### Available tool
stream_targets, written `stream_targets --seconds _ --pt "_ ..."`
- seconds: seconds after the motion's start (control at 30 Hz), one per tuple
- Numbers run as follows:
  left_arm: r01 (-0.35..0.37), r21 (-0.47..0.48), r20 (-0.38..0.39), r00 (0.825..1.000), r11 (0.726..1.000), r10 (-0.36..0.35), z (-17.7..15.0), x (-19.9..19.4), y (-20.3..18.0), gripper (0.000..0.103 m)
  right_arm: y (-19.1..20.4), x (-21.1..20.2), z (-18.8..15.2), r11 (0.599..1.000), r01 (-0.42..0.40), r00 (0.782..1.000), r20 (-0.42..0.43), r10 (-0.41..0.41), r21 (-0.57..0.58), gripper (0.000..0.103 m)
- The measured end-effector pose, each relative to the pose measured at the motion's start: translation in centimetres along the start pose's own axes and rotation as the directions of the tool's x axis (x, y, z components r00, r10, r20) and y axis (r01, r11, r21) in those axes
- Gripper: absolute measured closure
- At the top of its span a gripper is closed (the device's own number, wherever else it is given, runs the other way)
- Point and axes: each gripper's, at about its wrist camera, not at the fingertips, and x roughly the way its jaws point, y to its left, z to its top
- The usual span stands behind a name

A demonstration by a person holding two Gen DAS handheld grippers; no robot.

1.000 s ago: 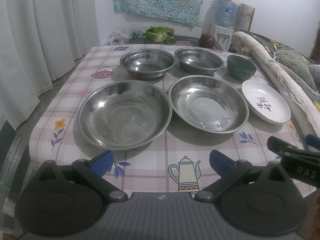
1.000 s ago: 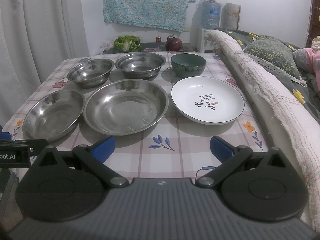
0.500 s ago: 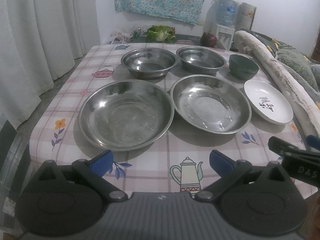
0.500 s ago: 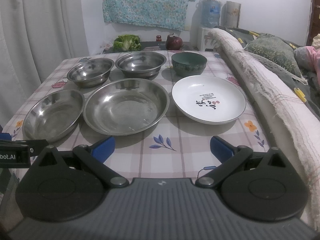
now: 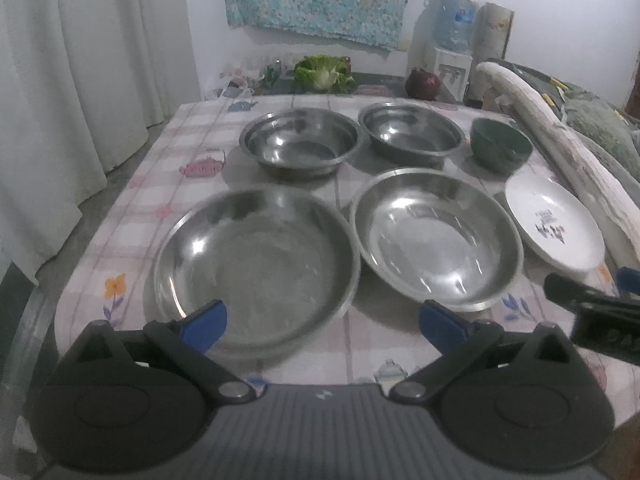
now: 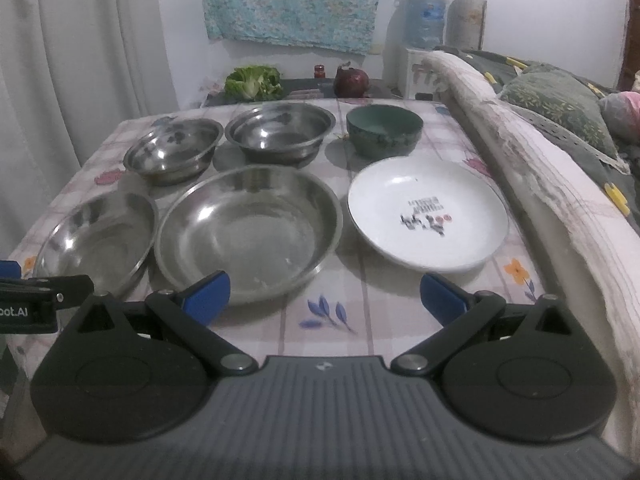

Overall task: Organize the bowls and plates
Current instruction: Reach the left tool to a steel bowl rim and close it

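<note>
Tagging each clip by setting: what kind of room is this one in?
Probably a lived-in room at home: a cloth-covered table beside a bed with pillows, a water dispenser and lettuce behind.

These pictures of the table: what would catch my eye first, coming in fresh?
Shiny steel dishes fill the checked tablecloth: two wide shallow pans in front, the left pan and the right pan, and two deeper steel bowls behind them. On the right sit a white plate with dark print and, behind it, a dark green bowl. Both tools, left and right, hang open at the near edge.
</note>
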Motion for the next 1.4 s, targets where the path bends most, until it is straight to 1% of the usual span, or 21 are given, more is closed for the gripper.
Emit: stream_targets --seconds 0.07,0.2,0.3,0.43,0.53,0.63,0.67,0.77,0.8,0.9,0.93,0.97,1.07,1.13,1.17,1.2,1.23,1.3,1.33,1.37,1.4 --pt "-0.002 -0.002 0.013 1.000 1.000 0.002 1.1 0.5 0.5 0.000 0.0 0.5 1.1 1.000 -0.021 1.000 0.012 0.021 0.005 0.001" --pt "0.006 -0.008 0.015 1.000 1.000 -0.006 3.9 2.0 2.1 0.000 0.1 1.9 3.9 0.992 -0.123 0.991 0.049 0.121 0.032 0.001" --pt "0.052 -0.023 0.028 0.998 0.998 -0.052 5.9 3.2 3.6 0.000 0.6 3.6 5.8 0.975 -0.211 0.977 0.051 0.208 0.064 0.001" --pt "0.109 -0.049 0.038 0.993 0.993 -0.108 8.3 5.1 5.5 0.000 2.1 6.4 8.3 0.953 -0.287 0.958 0.051 0.283 0.100 0.001" --pt "0.107 -0.018 0.048 0.993 0.994 -0.106 10.1 6.7 6.1 0.000 3.1 9.0 10.1 0.932 -0.341 0.940 0.051 0.337 0.126 0.001" --pt "0.072 0.001 0.055 0.996 0.997 -0.072 11.7 8.8 6.5 0.000 4.2 12.2 11.7 0.910 -0.389 0.921 0.044 0.386 0.145 0.001" --pt "0.052 0.007 0.060 0.997 0.999 -0.052 12.1 9.6 6.6 0.002 4.5 13.3 12.0 0.904 -0.398 0.917 0.033 0.398 0.156 0.002" --pt "0.016 0.032 0.078 0.997 0.999 -0.018 13.3 12.0 7.0 0.009 5.6 16.9 12.6 0.897 -0.407 0.910 -0.005 0.415 0.174 0.010" --pt "0.008 0.038 0.077 0.997 0.999 -0.011 13.7 12.8 7.2 0.013 5.9 18.1 12.8 0.896 -0.408 0.908 -0.019 0.418 0.175 0.014" --pt "-0.009 0.049 0.069 0.998 0.999 0.006 14.7 15.4 7.6 0.015 6.8 20.9 13.1 0.893 -0.411 0.903 -0.049 0.426 0.183 0.025" --pt "-0.013 0.055 0.060 0.998 0.998 0.010 15.0 16.3 7.8 0.017 7.0 21.6 13.2 0.892 -0.412 0.902 -0.058 0.428 0.186 0.028" --pt "-0.019 0.064 0.049 0.999 0.998 0.016 15.3 17.2 7.8 0.022 7.3 22.4 13.3 0.893 -0.410 0.902 -0.067 0.428 0.184 0.029" --pt "-0.049 0.080 0.007 0.999 0.996 0.048 16.0 19.6 7.9 0.032 8.5 23.8 13.4 0.906 -0.394 0.908 -0.088 0.410 0.151 0.040" --pt "-0.060 0.066 -0.015 0.998 0.996 0.061 16.3 20.6 8.2 0.036 8.9 24.4 13.5 0.908 -0.394 0.907 -0.101 0.409 0.142 0.052" --pt "-0.060 0.058 -0.027 0.998 0.997 0.061 16.5 21.0 8.3 0.041 9.0 24.7 13.6 0.907 -0.397 0.905 -0.106 0.413 0.141 0.054" --pt "-0.061 0.051 -0.038 0.997 0.997 0.063 16.5 21.3 8.4 0.050 9.1 25.0 13.7 0.907 -0.396 0.905 -0.109 0.412 0.141 0.059" --pt "-0.062 0.042 -0.051 0.997 0.997 0.064 16.7 21.6 8.5 0.055 9.2 25.3 13.7 0.909 -0.393 0.906 -0.110 0.408 0.138 0.065" --pt "-0.064 0.031 -0.077 0.995 0.997 0.066 16.8 22.3 8.7 0.071 9.3 25.7 13.9 0.910 -0.393 0.906 -0.112 0.408 0.131 0.073" --pt "-0.066 0.028 -0.086 0.994 0.997 0.068 16.8 22.5 8.8 0.075 9.3 25.8 14.0 0.912 -0.391 0.907 -0.113 0.405 0.128 0.076" --pt "-0.069 0.026 -0.095 0.993 0.997 0.072 16.8 22.6 8.9 0.082 9.4 26.0 14.0 0.912 -0.391 0.908 -0.113 0.404 0.124 0.078" --pt "-0.078 0.026 -0.103 0.991 0.997 0.081 16.7 22.8 8.9 0.084 9.3 26.2 14.0 0.911 -0.394 0.906 -0.114 0.407 0.121 0.082"
